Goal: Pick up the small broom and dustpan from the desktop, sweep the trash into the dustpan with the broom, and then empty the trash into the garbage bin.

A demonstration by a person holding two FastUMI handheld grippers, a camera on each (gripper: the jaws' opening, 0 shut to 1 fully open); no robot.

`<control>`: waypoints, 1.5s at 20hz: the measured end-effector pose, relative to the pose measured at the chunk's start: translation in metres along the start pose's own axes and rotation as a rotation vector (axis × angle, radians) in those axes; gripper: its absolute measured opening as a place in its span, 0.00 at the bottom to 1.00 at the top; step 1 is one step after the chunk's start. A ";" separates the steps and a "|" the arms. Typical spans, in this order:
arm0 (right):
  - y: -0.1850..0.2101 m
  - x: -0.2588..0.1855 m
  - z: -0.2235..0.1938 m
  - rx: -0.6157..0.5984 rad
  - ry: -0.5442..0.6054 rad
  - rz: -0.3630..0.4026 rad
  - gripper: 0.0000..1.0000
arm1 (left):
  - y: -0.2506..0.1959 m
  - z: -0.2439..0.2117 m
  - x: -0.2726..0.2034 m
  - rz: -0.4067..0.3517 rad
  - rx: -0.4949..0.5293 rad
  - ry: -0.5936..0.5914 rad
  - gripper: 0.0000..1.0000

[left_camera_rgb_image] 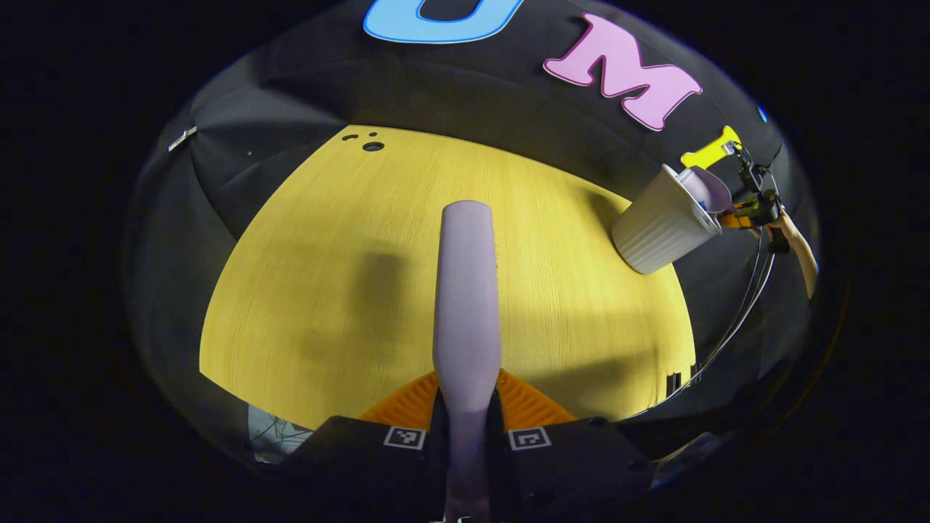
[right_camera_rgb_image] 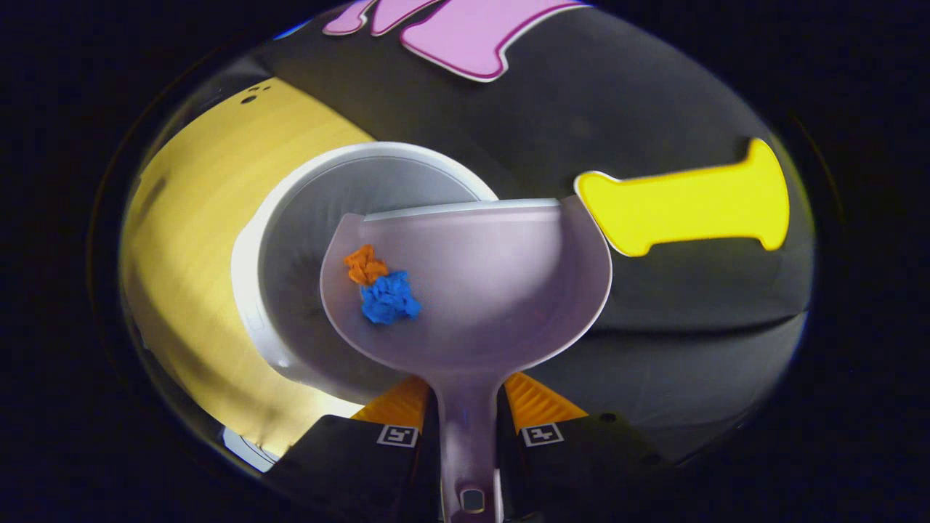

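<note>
Right gripper view: right gripper (right_camera_rgb_image: 465, 428) clamps the dustpan (right_camera_rgb_image: 472, 290) over the garbage bin (right_camera_rgb_image: 290, 218), orange scrap (right_camera_rgb_image: 365, 264) and blue scrap (right_camera_rgb_image: 390, 298) unemptied; left gripper (left_camera_rgb_image: 465, 421) grips the broom (left_camera_rgb_image: 466, 290).

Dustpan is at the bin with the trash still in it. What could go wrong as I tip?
1. The orange scrap and blue scrap sit near the left wall of the dustpan. Part of the pan's lip juts right of the bin, so a crooked tip may spill them outside.
2. In the left gripper view the dustpan looks pressed near the bin rim; pushing could topple it.
3. The right gripper clamps only the thin handle; it may twist.
</note>
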State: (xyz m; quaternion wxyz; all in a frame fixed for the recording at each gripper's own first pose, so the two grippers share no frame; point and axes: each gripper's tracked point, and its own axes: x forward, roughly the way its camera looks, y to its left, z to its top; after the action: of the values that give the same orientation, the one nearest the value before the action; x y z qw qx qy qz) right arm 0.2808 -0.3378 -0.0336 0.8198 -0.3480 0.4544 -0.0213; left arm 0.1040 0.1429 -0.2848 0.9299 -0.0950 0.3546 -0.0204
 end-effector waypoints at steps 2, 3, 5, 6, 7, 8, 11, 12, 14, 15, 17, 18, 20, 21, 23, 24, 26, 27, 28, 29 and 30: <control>-0.001 0.000 0.005 -0.086 0.027 -0.018 0.37 | 0.003 0.000 0.001 0.002 -0.019 -0.002 0.26; -0.003 0.001 0.007 -0.126 0.040 -0.028 0.37 | 0.003 0.000 0.002 0.001 -0.029 0.000 0.26; -0.002 -0.001 0.009 -0.159 0.058 -0.021 0.37 | 0.003 -0.001 0.003 0.003 -0.031 0.001 0.26; -0.001 -0.003 0.010 -0.161 0.065 -0.015 0.37 | 0.004 0.000 0.003 0.005 -0.029 0.001 0.27; -0.001 -0.005 0.013 -0.165 0.074 -0.014 0.37 | 0.003 0.001 0.004 0.005 -0.026 0.001 0.27; 0.000 -0.006 0.013 -0.175 0.083 -0.015 0.37 | 0.003 0.002 0.004 0.004 -0.025 0.000 0.27; -0.001 -0.005 0.012 -0.223 0.108 -0.027 0.41 | 0.002 0.004 0.006 -0.004 -0.021 -0.001 0.27; -0.001 -0.006 0.011 -0.236 0.109 -0.036 0.37 | 0.001 0.003 0.006 -0.007 -0.019 0.001 0.26; 0.000 -0.011 0.010 -0.242 0.115 -0.048 0.37 | 0.000 0.003 0.007 -0.010 -0.011 0.003 0.26; -0.001 -0.012 0.010 -0.243 0.118 -0.052 0.37 | -0.001 0.002 0.006 -0.011 -0.006 0.003 0.26; -0.005 -0.015 0.007 -0.238 0.114 -0.072 0.37 | -0.001 -0.001 0.003 -0.012 0.003 0.001 0.26; -0.009 -0.019 0.004 -0.225 0.110 -0.083 0.37 | -0.001 -0.001 0.002 -0.012 0.005 -0.002 0.27; -0.016 -0.030 -0.002 -0.174 0.098 -0.100 0.37 | -0.001 -0.002 -0.002 -0.009 0.008 -0.011 0.27; -0.019 -0.034 -0.004 -0.141 0.088 -0.105 0.37 | -0.001 -0.003 -0.005 -0.007 0.012 -0.017 0.27; -0.027 -0.046 -0.006 -0.068 0.053 -0.114 0.37 | 0.000 -0.004 -0.010 -0.005 0.013 -0.034 0.26; -0.031 -0.052 -0.004 -0.025 0.019 -0.121 0.36 | 0.000 -0.004 -0.013 -0.005 0.011 -0.043 0.26; -0.035 -0.071 -0.003 0.083 -0.037 -0.121 0.33 | 0.000 -0.007 -0.019 -0.008 0.008 -0.057 0.29; -0.036 -0.081 -0.004 0.139 -0.060 -0.115 0.37 | -0.001 -0.008 -0.022 -0.010 0.010 -0.063 0.26; -0.036 -0.087 -0.003 0.192 -0.084 -0.109 0.36 | -0.002 -0.008 -0.027 -0.013 0.016 -0.072 0.27; -0.041 -0.091 -0.003 0.237 -0.106 -0.104 0.37 | -0.002 -0.010 -0.030 -0.016 0.024 -0.082 0.26; -0.042 -0.098 -0.003 0.277 -0.127 -0.100 0.41 | -0.002 -0.010 -0.035 -0.016 0.033 -0.093 0.27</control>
State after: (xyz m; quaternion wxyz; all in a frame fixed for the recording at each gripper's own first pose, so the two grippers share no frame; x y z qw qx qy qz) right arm 0.2327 -0.3369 0.0618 0.8849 -0.2545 0.3764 -0.1027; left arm 0.0709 0.1427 -0.2686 0.9467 -0.0835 0.3097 -0.0293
